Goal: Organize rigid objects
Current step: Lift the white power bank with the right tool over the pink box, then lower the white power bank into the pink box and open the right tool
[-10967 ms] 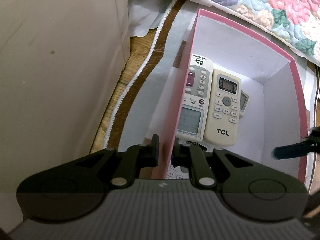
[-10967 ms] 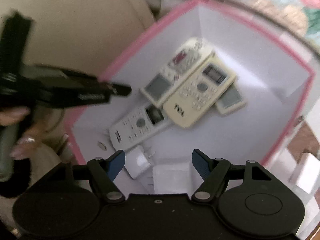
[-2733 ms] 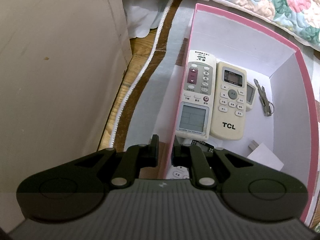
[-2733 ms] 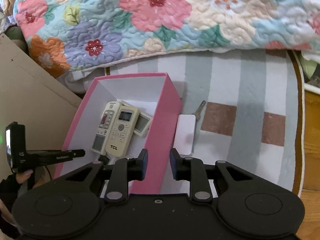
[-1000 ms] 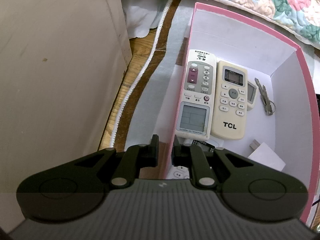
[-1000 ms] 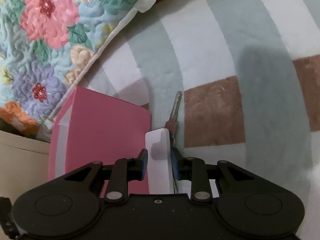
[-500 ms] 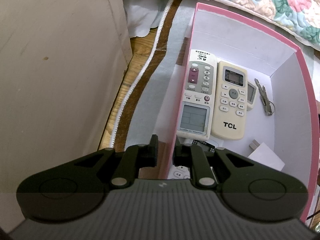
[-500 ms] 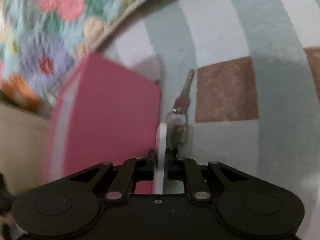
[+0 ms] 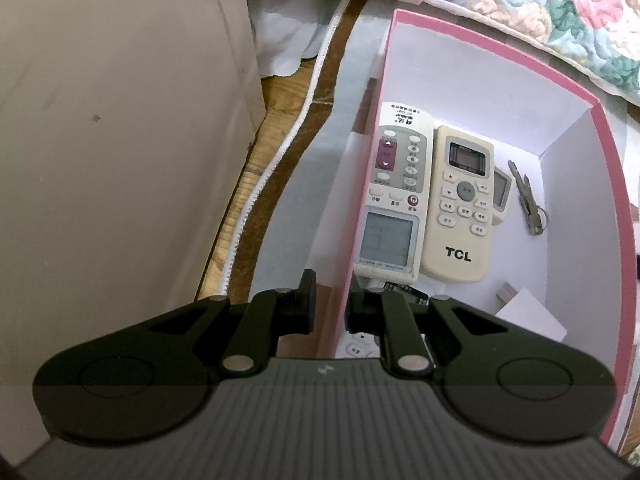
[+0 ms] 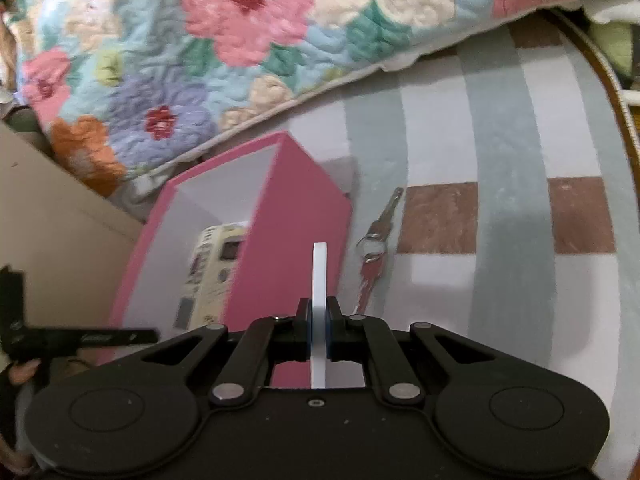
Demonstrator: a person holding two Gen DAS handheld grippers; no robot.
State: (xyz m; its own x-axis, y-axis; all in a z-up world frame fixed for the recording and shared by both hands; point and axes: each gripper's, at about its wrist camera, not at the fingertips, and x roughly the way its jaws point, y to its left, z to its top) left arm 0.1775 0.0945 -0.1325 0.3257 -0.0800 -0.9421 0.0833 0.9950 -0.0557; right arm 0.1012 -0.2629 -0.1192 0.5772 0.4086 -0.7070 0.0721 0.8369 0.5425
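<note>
A thin white card [image 10: 319,280] is held edge-on in the right gripper [image 10: 319,320], jaws closed flat on its two faces near the lower end, above the striped rug [image 10: 500,120] just right of the pink box [image 10: 288,248]. The card is judged light, stiff and smooth, so a slip is possible; a hold on the broad faces suits it. The left gripper [image 9: 330,308] is set astride the box's near left wall, jaws narrowly parted; whether the wall is actually pinched cannot be told. Inside the box are seen two remotes [image 9: 460,200], a key [image 9: 528,204] and a white adapter [image 9: 532,314]. A keyring with keys [image 10: 374,248] lies on the rug just beside the box: small, hard, low-lying, best taken across the bow.
</note>
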